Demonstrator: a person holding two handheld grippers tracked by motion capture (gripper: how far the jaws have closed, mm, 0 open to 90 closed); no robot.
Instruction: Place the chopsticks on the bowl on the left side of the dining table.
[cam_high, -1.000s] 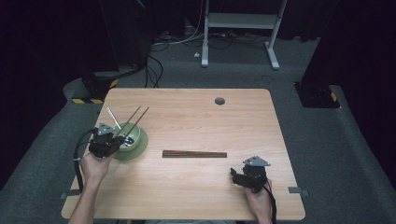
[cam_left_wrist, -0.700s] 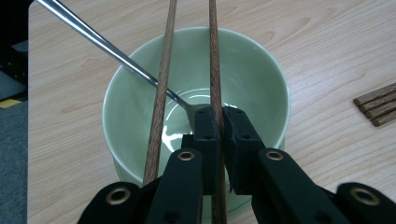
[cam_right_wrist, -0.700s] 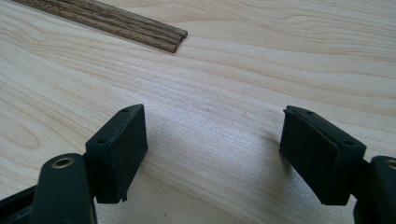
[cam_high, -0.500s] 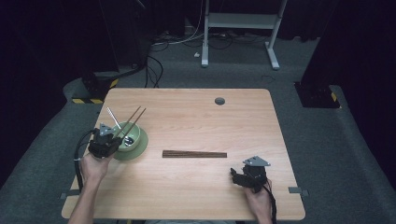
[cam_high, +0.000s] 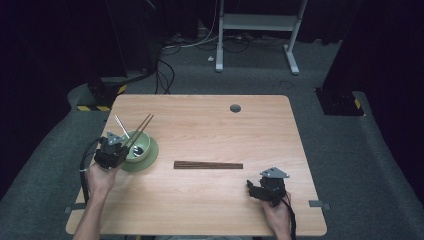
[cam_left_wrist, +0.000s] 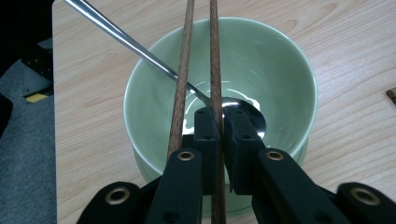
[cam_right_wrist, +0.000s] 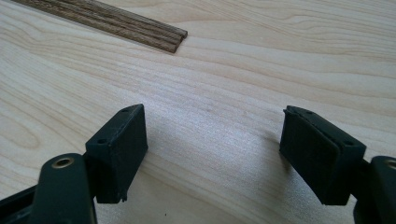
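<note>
A pale green bowl (cam_high: 141, 148) (cam_left_wrist: 280, 70) stands on a darker green saucer (cam_high: 151, 159) at the table's left. A metal spoon (cam_left_wrist: 121, 39) lies inside it, with its handle leaning over the far-left rim. Two wooden chopsticks (cam_high: 144, 125) stick out across the bowl. My left gripper (cam_high: 116, 149) (cam_left_wrist: 223, 116) sits at the bowl's near rim. It is shut on the right chopstick (cam_left_wrist: 214, 56), while the other chopstick (cam_left_wrist: 183, 70) runs beside its left jaw. A second chopstick pair (cam_high: 208, 165) (cam_right_wrist: 116, 23) lies flat mid-table. My right gripper (cam_high: 257, 189) (cam_right_wrist: 212, 126) rests open on the wood near the front right.
A dark round cable hole (cam_high: 235, 108) is near the table's far edge. Beyond the table, cables (cam_high: 165, 70) lie on the grey floor and a white metal stand (cam_high: 257, 22) rises there. Bare wood (cam_high: 210, 130) lies between bowl and right gripper.
</note>
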